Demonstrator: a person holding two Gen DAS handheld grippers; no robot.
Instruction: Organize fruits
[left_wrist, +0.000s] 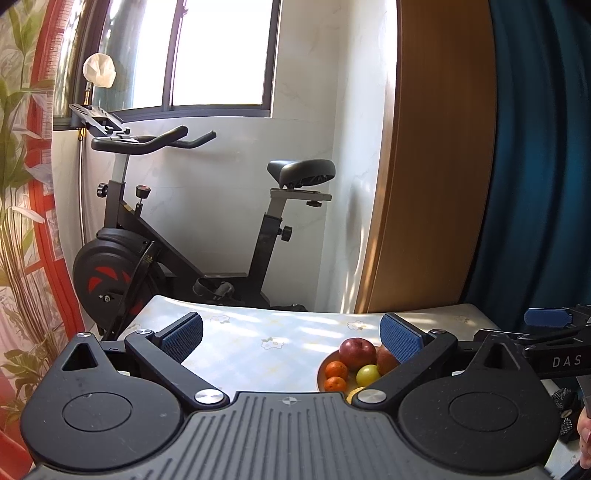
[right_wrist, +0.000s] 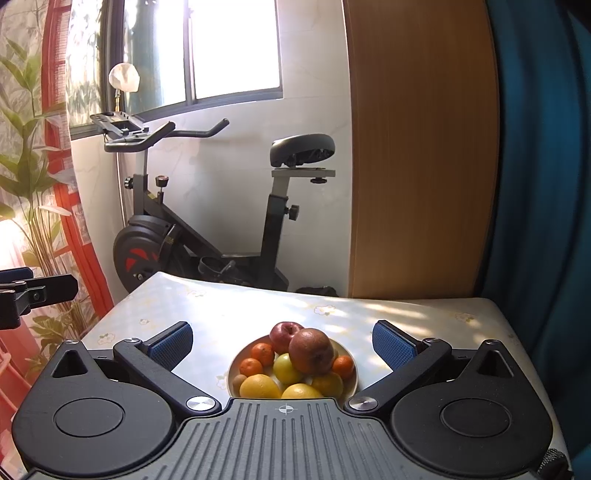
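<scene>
Left gripper (left_wrist: 291, 338) spread wide, empty, above floral-cloth table (left_wrist: 236, 343); plate of fruit (left_wrist: 323, 371) low right, red apple (left_wrist: 357, 352) and tangerines (left_wrist: 336, 370) showing, right finger pad (left_wrist: 400, 338) overlapping it. Right gripper (right_wrist: 282, 343) also spread, empty, plate (right_wrist: 236, 363) centred between fingers: two apples (right_wrist: 310, 350), tangerines, lemons (right_wrist: 258, 386) heaped. Exercise bike (right_wrist: 207, 221) behind.

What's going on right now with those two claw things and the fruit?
Left gripper open, empty. Right gripper open, empty, lined up on the plate. Fruit piled on it, untouched. Nothing in the way.
</scene>
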